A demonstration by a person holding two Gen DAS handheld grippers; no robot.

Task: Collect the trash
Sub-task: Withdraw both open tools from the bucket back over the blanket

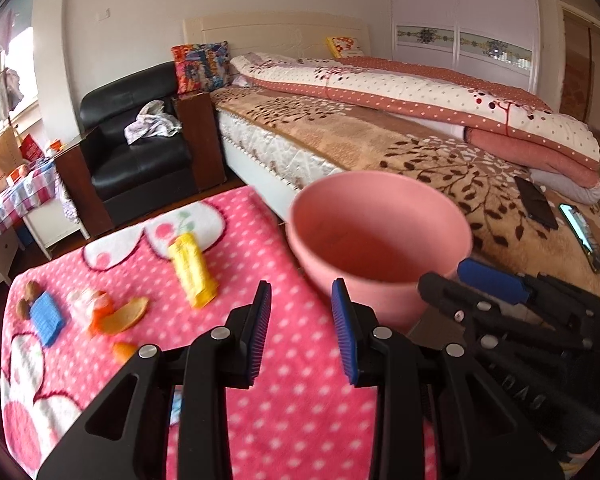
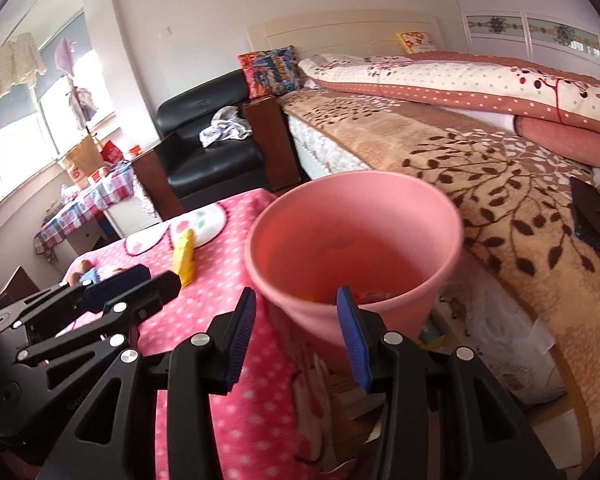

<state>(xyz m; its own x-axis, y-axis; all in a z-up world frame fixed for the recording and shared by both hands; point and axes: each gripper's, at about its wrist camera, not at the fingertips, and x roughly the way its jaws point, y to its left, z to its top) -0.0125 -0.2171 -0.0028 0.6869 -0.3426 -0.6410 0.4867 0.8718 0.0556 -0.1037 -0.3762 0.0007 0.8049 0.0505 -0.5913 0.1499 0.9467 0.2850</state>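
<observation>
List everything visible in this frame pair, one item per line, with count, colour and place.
bin: one, pink, at the table's edge beside the bed; some scraps inside
wrapper: one, yellow, on the pink blanket
orange peel: a few pieces, orange, on the blanket left of the wrapper
blue packet: one, blue, near the blanket's left edge, a brown lump beside it
pink blanket: one, pink with white dots, covering the table
bed: one, brown leaf-print cover, folded dotted quilt on top
phones: two, dark, on the bed
armchair: one, black, by the headboard, cloth on the seat
left gripper: black, blue pads, open, empty
right gripper: black, blue pads, open, empty, at the bin's near wall
</observation>
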